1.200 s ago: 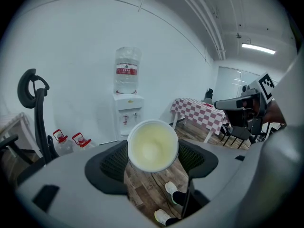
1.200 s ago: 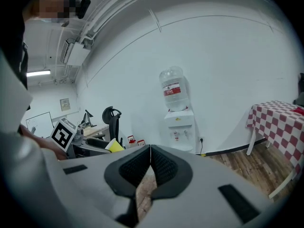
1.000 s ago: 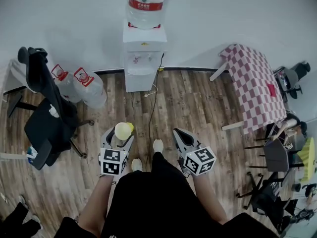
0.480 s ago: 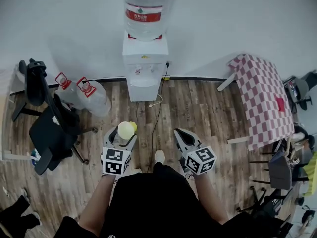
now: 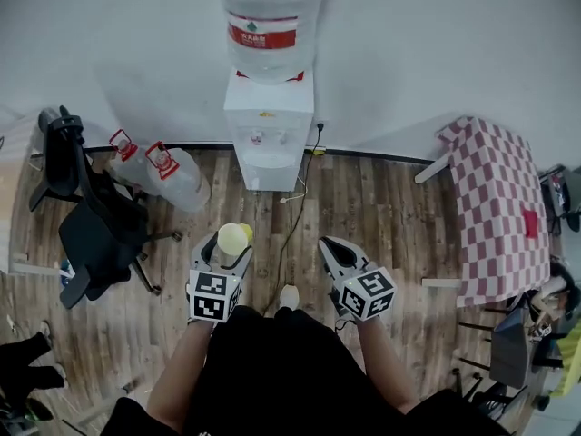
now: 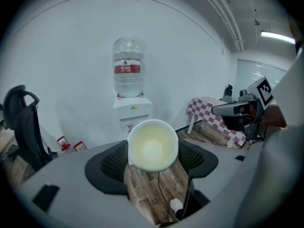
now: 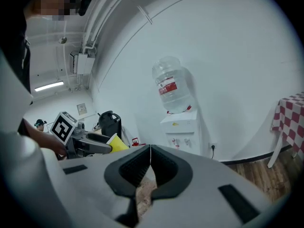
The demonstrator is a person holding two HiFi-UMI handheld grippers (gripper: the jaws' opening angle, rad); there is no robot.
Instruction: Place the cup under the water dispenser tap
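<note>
A yellow paper cup [image 6: 152,145] sits between the jaws of my left gripper [image 5: 227,248], which is shut on it; its open mouth faces the left gripper camera. In the head view the cup [image 5: 233,238] hangs over the wood floor, well short of the white water dispenser [image 5: 268,127] at the far wall. The dispenser's taps [image 5: 266,138] sit above its recess, and a large bottle [image 5: 264,21] stands on top. My right gripper [image 5: 330,252] is shut and empty, level with the left one. In the right gripper view the cup [image 7: 115,143] shows at the left.
A black office chair [image 5: 91,230] and two spare water jugs [image 5: 162,173] stand left of the dispenser. A table with a red-checked cloth [image 5: 504,207] stands at the right. A black cable [image 5: 289,216] runs across the floor from the dispenser.
The dispenser has come closer and now sits lower in the head view, with the room shifting right. Both grippers keep their pose, the cup still held.
</note>
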